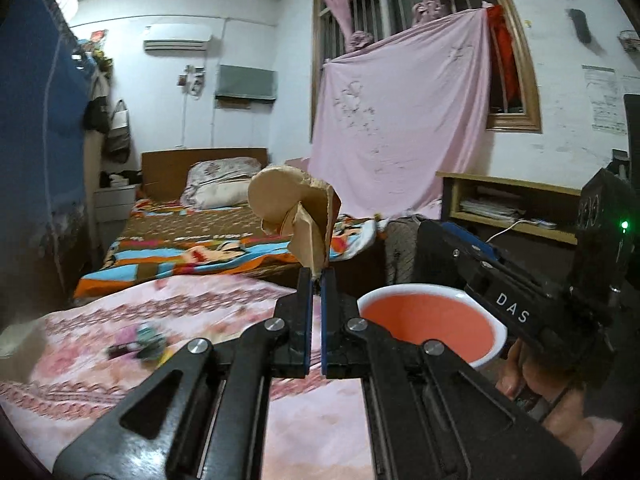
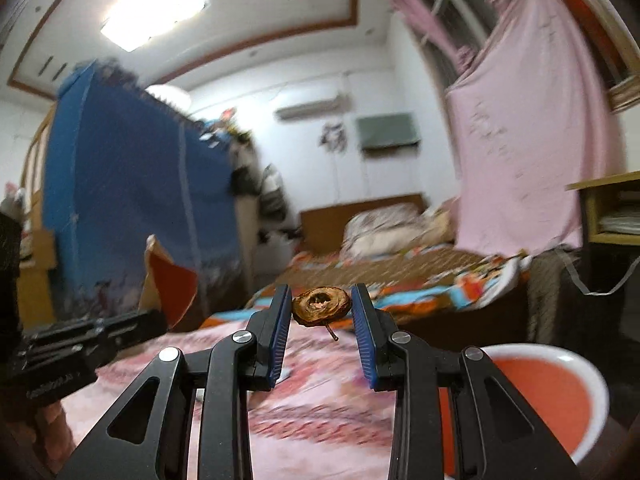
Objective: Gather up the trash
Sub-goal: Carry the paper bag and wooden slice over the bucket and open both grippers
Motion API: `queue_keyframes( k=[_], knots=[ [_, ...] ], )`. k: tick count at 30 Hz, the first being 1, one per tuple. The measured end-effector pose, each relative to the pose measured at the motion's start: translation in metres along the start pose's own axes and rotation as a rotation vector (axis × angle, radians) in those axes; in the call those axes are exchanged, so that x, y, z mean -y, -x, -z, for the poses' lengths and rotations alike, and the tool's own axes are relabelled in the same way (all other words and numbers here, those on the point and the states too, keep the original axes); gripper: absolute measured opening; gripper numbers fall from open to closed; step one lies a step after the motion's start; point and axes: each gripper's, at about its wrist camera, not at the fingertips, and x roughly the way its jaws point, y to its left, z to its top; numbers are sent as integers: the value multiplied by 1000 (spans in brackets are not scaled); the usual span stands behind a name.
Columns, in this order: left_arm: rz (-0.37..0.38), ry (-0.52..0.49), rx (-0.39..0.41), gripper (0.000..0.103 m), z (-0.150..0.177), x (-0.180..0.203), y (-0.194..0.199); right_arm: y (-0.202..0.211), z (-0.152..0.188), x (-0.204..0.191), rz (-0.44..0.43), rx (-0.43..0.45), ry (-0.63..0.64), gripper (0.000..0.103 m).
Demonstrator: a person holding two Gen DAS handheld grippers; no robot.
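My left gripper [image 1: 318,276] is shut on a crumpled piece of brown cardboard [image 1: 294,216] and holds it up above the pink bedspread [image 1: 160,320]. The cardboard also shows in the right wrist view [image 2: 168,284], red on one side, with the left gripper's body below it. My right gripper [image 2: 322,308] holds a brown dried fruit core [image 2: 321,306] with a stem between its fingers; the jaws stand partly apart around it. A pink basin with a white rim [image 1: 432,320] sits to the right, also in the right wrist view [image 2: 540,396].
A small colourful wrapper [image 1: 140,346] lies blurred on the pink bedspread at the left. Beyond is a bed with a patterned quilt [image 1: 208,248], a blue wardrobe [image 2: 132,208], a pink sheet hung over the window [image 1: 400,120] and a wooden shelf [image 1: 508,208].
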Motion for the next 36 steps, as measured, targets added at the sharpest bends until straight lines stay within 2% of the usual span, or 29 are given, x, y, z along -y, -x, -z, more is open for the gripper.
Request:
queue_keyframes(
  k=[8,16,29,36],
  knots=[
    [126,-10,-39,0,-13,47,-43,3,-4,65,158,15,-135,28],
    [153,70,-148,0,-4,61,-75,0,3,90,253,-48,-159,28],
    [182,192,-367,0,16,69,-127,-17,28,125,312,-204,-276,29],
    [179,202,-424,0,21,71,-133,-21,34,127,310,-251,-295,29]
  ],
)
